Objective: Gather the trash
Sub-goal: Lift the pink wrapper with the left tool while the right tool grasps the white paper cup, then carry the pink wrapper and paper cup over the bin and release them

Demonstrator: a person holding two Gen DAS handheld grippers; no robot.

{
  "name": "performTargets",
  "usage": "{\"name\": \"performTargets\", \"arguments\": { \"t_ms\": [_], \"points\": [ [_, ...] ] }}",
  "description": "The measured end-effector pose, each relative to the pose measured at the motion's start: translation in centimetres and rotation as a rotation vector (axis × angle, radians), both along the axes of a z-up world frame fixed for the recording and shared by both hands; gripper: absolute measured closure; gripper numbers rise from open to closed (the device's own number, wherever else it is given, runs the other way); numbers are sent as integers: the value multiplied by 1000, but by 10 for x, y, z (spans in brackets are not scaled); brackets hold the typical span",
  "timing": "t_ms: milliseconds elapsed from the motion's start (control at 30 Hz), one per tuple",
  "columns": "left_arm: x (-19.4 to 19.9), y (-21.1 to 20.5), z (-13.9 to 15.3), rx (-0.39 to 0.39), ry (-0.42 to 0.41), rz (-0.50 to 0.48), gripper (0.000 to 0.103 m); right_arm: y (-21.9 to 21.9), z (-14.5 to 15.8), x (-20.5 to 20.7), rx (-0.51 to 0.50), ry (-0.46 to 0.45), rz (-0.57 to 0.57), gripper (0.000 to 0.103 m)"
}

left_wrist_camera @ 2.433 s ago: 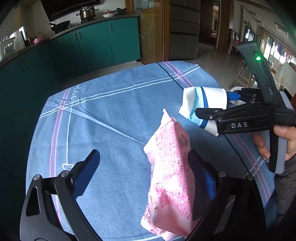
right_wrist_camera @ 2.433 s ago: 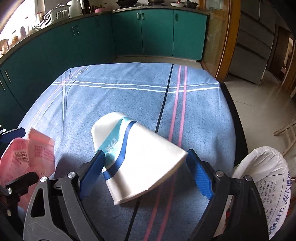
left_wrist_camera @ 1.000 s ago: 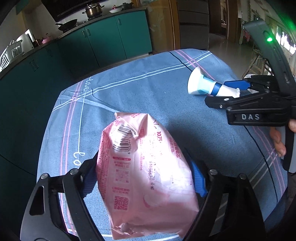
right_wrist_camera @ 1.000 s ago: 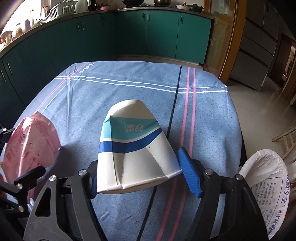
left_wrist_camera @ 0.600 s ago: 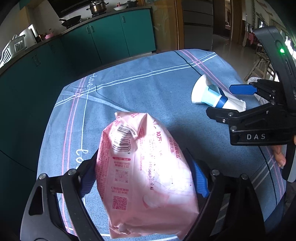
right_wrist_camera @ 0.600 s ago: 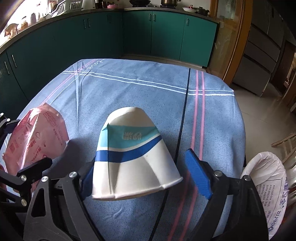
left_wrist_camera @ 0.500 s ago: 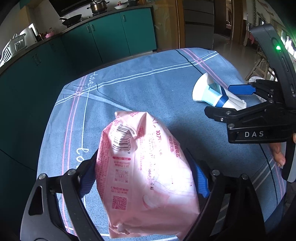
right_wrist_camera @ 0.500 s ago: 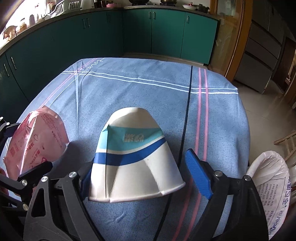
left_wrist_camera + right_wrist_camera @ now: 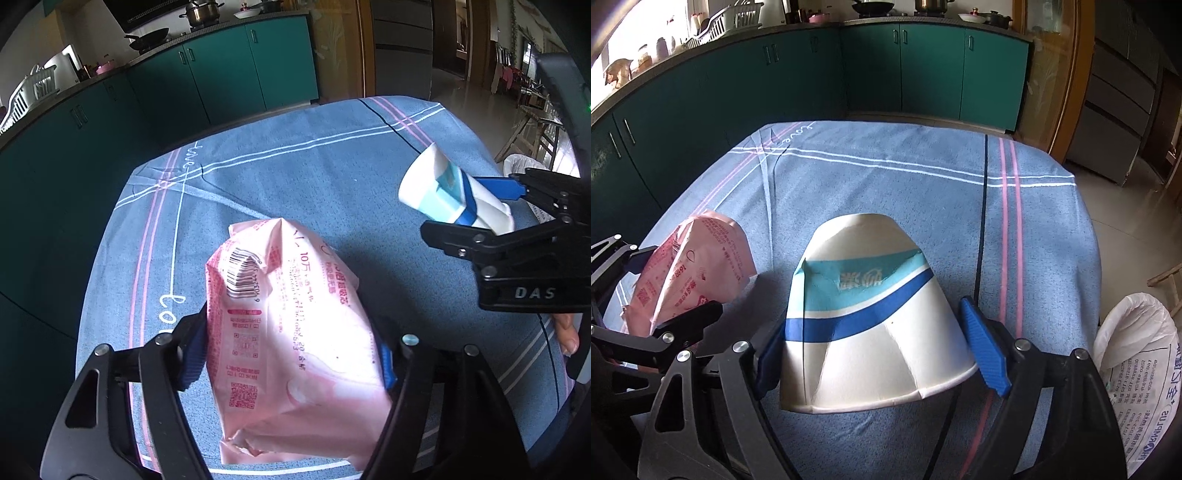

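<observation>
My left gripper (image 9: 291, 354) is shut on a pink plastic packet (image 9: 291, 325) with a barcode, held above the blue tablecloth (image 9: 295, 177). The packet also shows at the left of the right wrist view (image 9: 698, 269). My right gripper (image 9: 882, 354) is shut on a crushed white paper cup (image 9: 868, 317) with blue bands, held mouth down over the cloth. In the left wrist view the cup (image 9: 450, 192) and the right gripper (image 9: 506, 206) hang at the right, above the table's right side.
A white woven trash sack (image 9: 1137, 373) stands open on the floor off the table's right edge. Green kitchen cabinets (image 9: 886, 70) run along the far side, with pots on the counter. A wooden door frame (image 9: 1067, 81) stands at back right.
Both grippers have closed on their items and lifted them off the cloth. In the last half second the cup and the packet have risen slightly; both grips are unchanged.
</observation>
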State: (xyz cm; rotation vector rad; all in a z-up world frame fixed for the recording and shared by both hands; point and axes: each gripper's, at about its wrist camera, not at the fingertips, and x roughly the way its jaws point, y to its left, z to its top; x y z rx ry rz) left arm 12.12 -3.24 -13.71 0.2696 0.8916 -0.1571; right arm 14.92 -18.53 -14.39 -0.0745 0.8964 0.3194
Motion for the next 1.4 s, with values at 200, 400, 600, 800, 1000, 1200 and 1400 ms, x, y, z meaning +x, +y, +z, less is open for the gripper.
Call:
{"name": "performTargets", "arguments": {
  "t_ms": [200, 400, 600, 800, 1000, 1200, 1400],
  "points": [
    [-1, 8, 10, -46, -43, 13, 45, -2, 12, -13, 5, -48, -27, 20],
    [-6, 11, 25, -93, -113, 18, 46, -4, 13, -20, -27, -70, -44, 20],
    [-7, 6, 21, -71, -110, 4, 46, -5, 6, -18, -81, -49, -87, 20],
    [-12, 7, 26, -74, -130, 12, 46, -13, 11, -23, -91, -79, -149, 20],
    [-22, 5, 35, -98, -186, -2, 46, -41, 22, -34, -52, -111, -227, 20],
    [-30, -13, 44, -112, -200, -30, 46, -78, 31, -52, -39, -131, -288, 20],
    [-34, -63, 64, -175, -185, -125, 46, -141, 43, -76, -22, -167, -405, 20]
  ]
}}
